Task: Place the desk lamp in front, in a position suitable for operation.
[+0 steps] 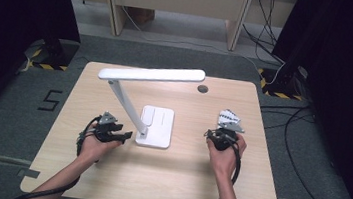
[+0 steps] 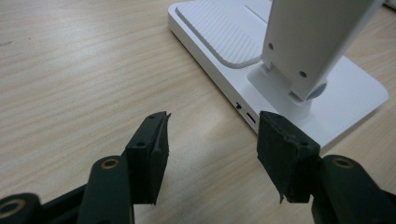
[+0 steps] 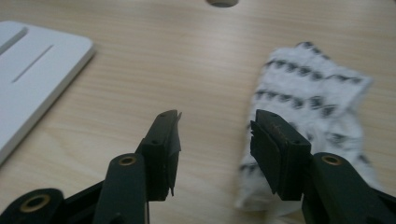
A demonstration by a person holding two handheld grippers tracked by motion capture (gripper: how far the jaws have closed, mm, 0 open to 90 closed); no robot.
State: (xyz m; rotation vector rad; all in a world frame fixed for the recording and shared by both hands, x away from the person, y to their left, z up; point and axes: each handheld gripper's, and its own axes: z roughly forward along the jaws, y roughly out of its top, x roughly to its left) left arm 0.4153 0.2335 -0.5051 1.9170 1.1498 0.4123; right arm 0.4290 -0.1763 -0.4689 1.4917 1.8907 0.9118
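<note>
Both claws stand with jaws apart and nothing between them. Left gripper (image 1: 121, 134) sits at lower left of centre in the high view, just beside the rear corner of the lamp base. Right gripper (image 1: 224, 135) sits right of centre, directly below the folded cloth.

1. Table (image 1: 104, 182): a light wooden top with wide bare room in the lower half of the high view. A round hole (image 1: 203, 89) lies near the upper edge.

2. Desk lamp (image 1: 151, 74): white, its head bar running left to right across the upper middle. Its stem slants down to the lamp base (image 1: 158, 127) at centre. In the left gripper view, the base edge (image 2: 224, 84) and the hinge foot lie just ahead of the right-hand jaw and do not touch it.

3. Folded cloth (image 1: 229, 118): white with dark pattern rows, lying flat near the right table edge. In the right gripper view, the cloth (image 3: 317, 93) lies ahead and to the right. Its long axis runs away from the camera, and its near end passes behind the right-hand jaw.

Judgement: the right hand is the nearer to the cloth. A short advance up and to the right would bring its near edge between the jaws. Open table lies to the cloth's left, while the right table edge is close and limits travel on that side.
</note>
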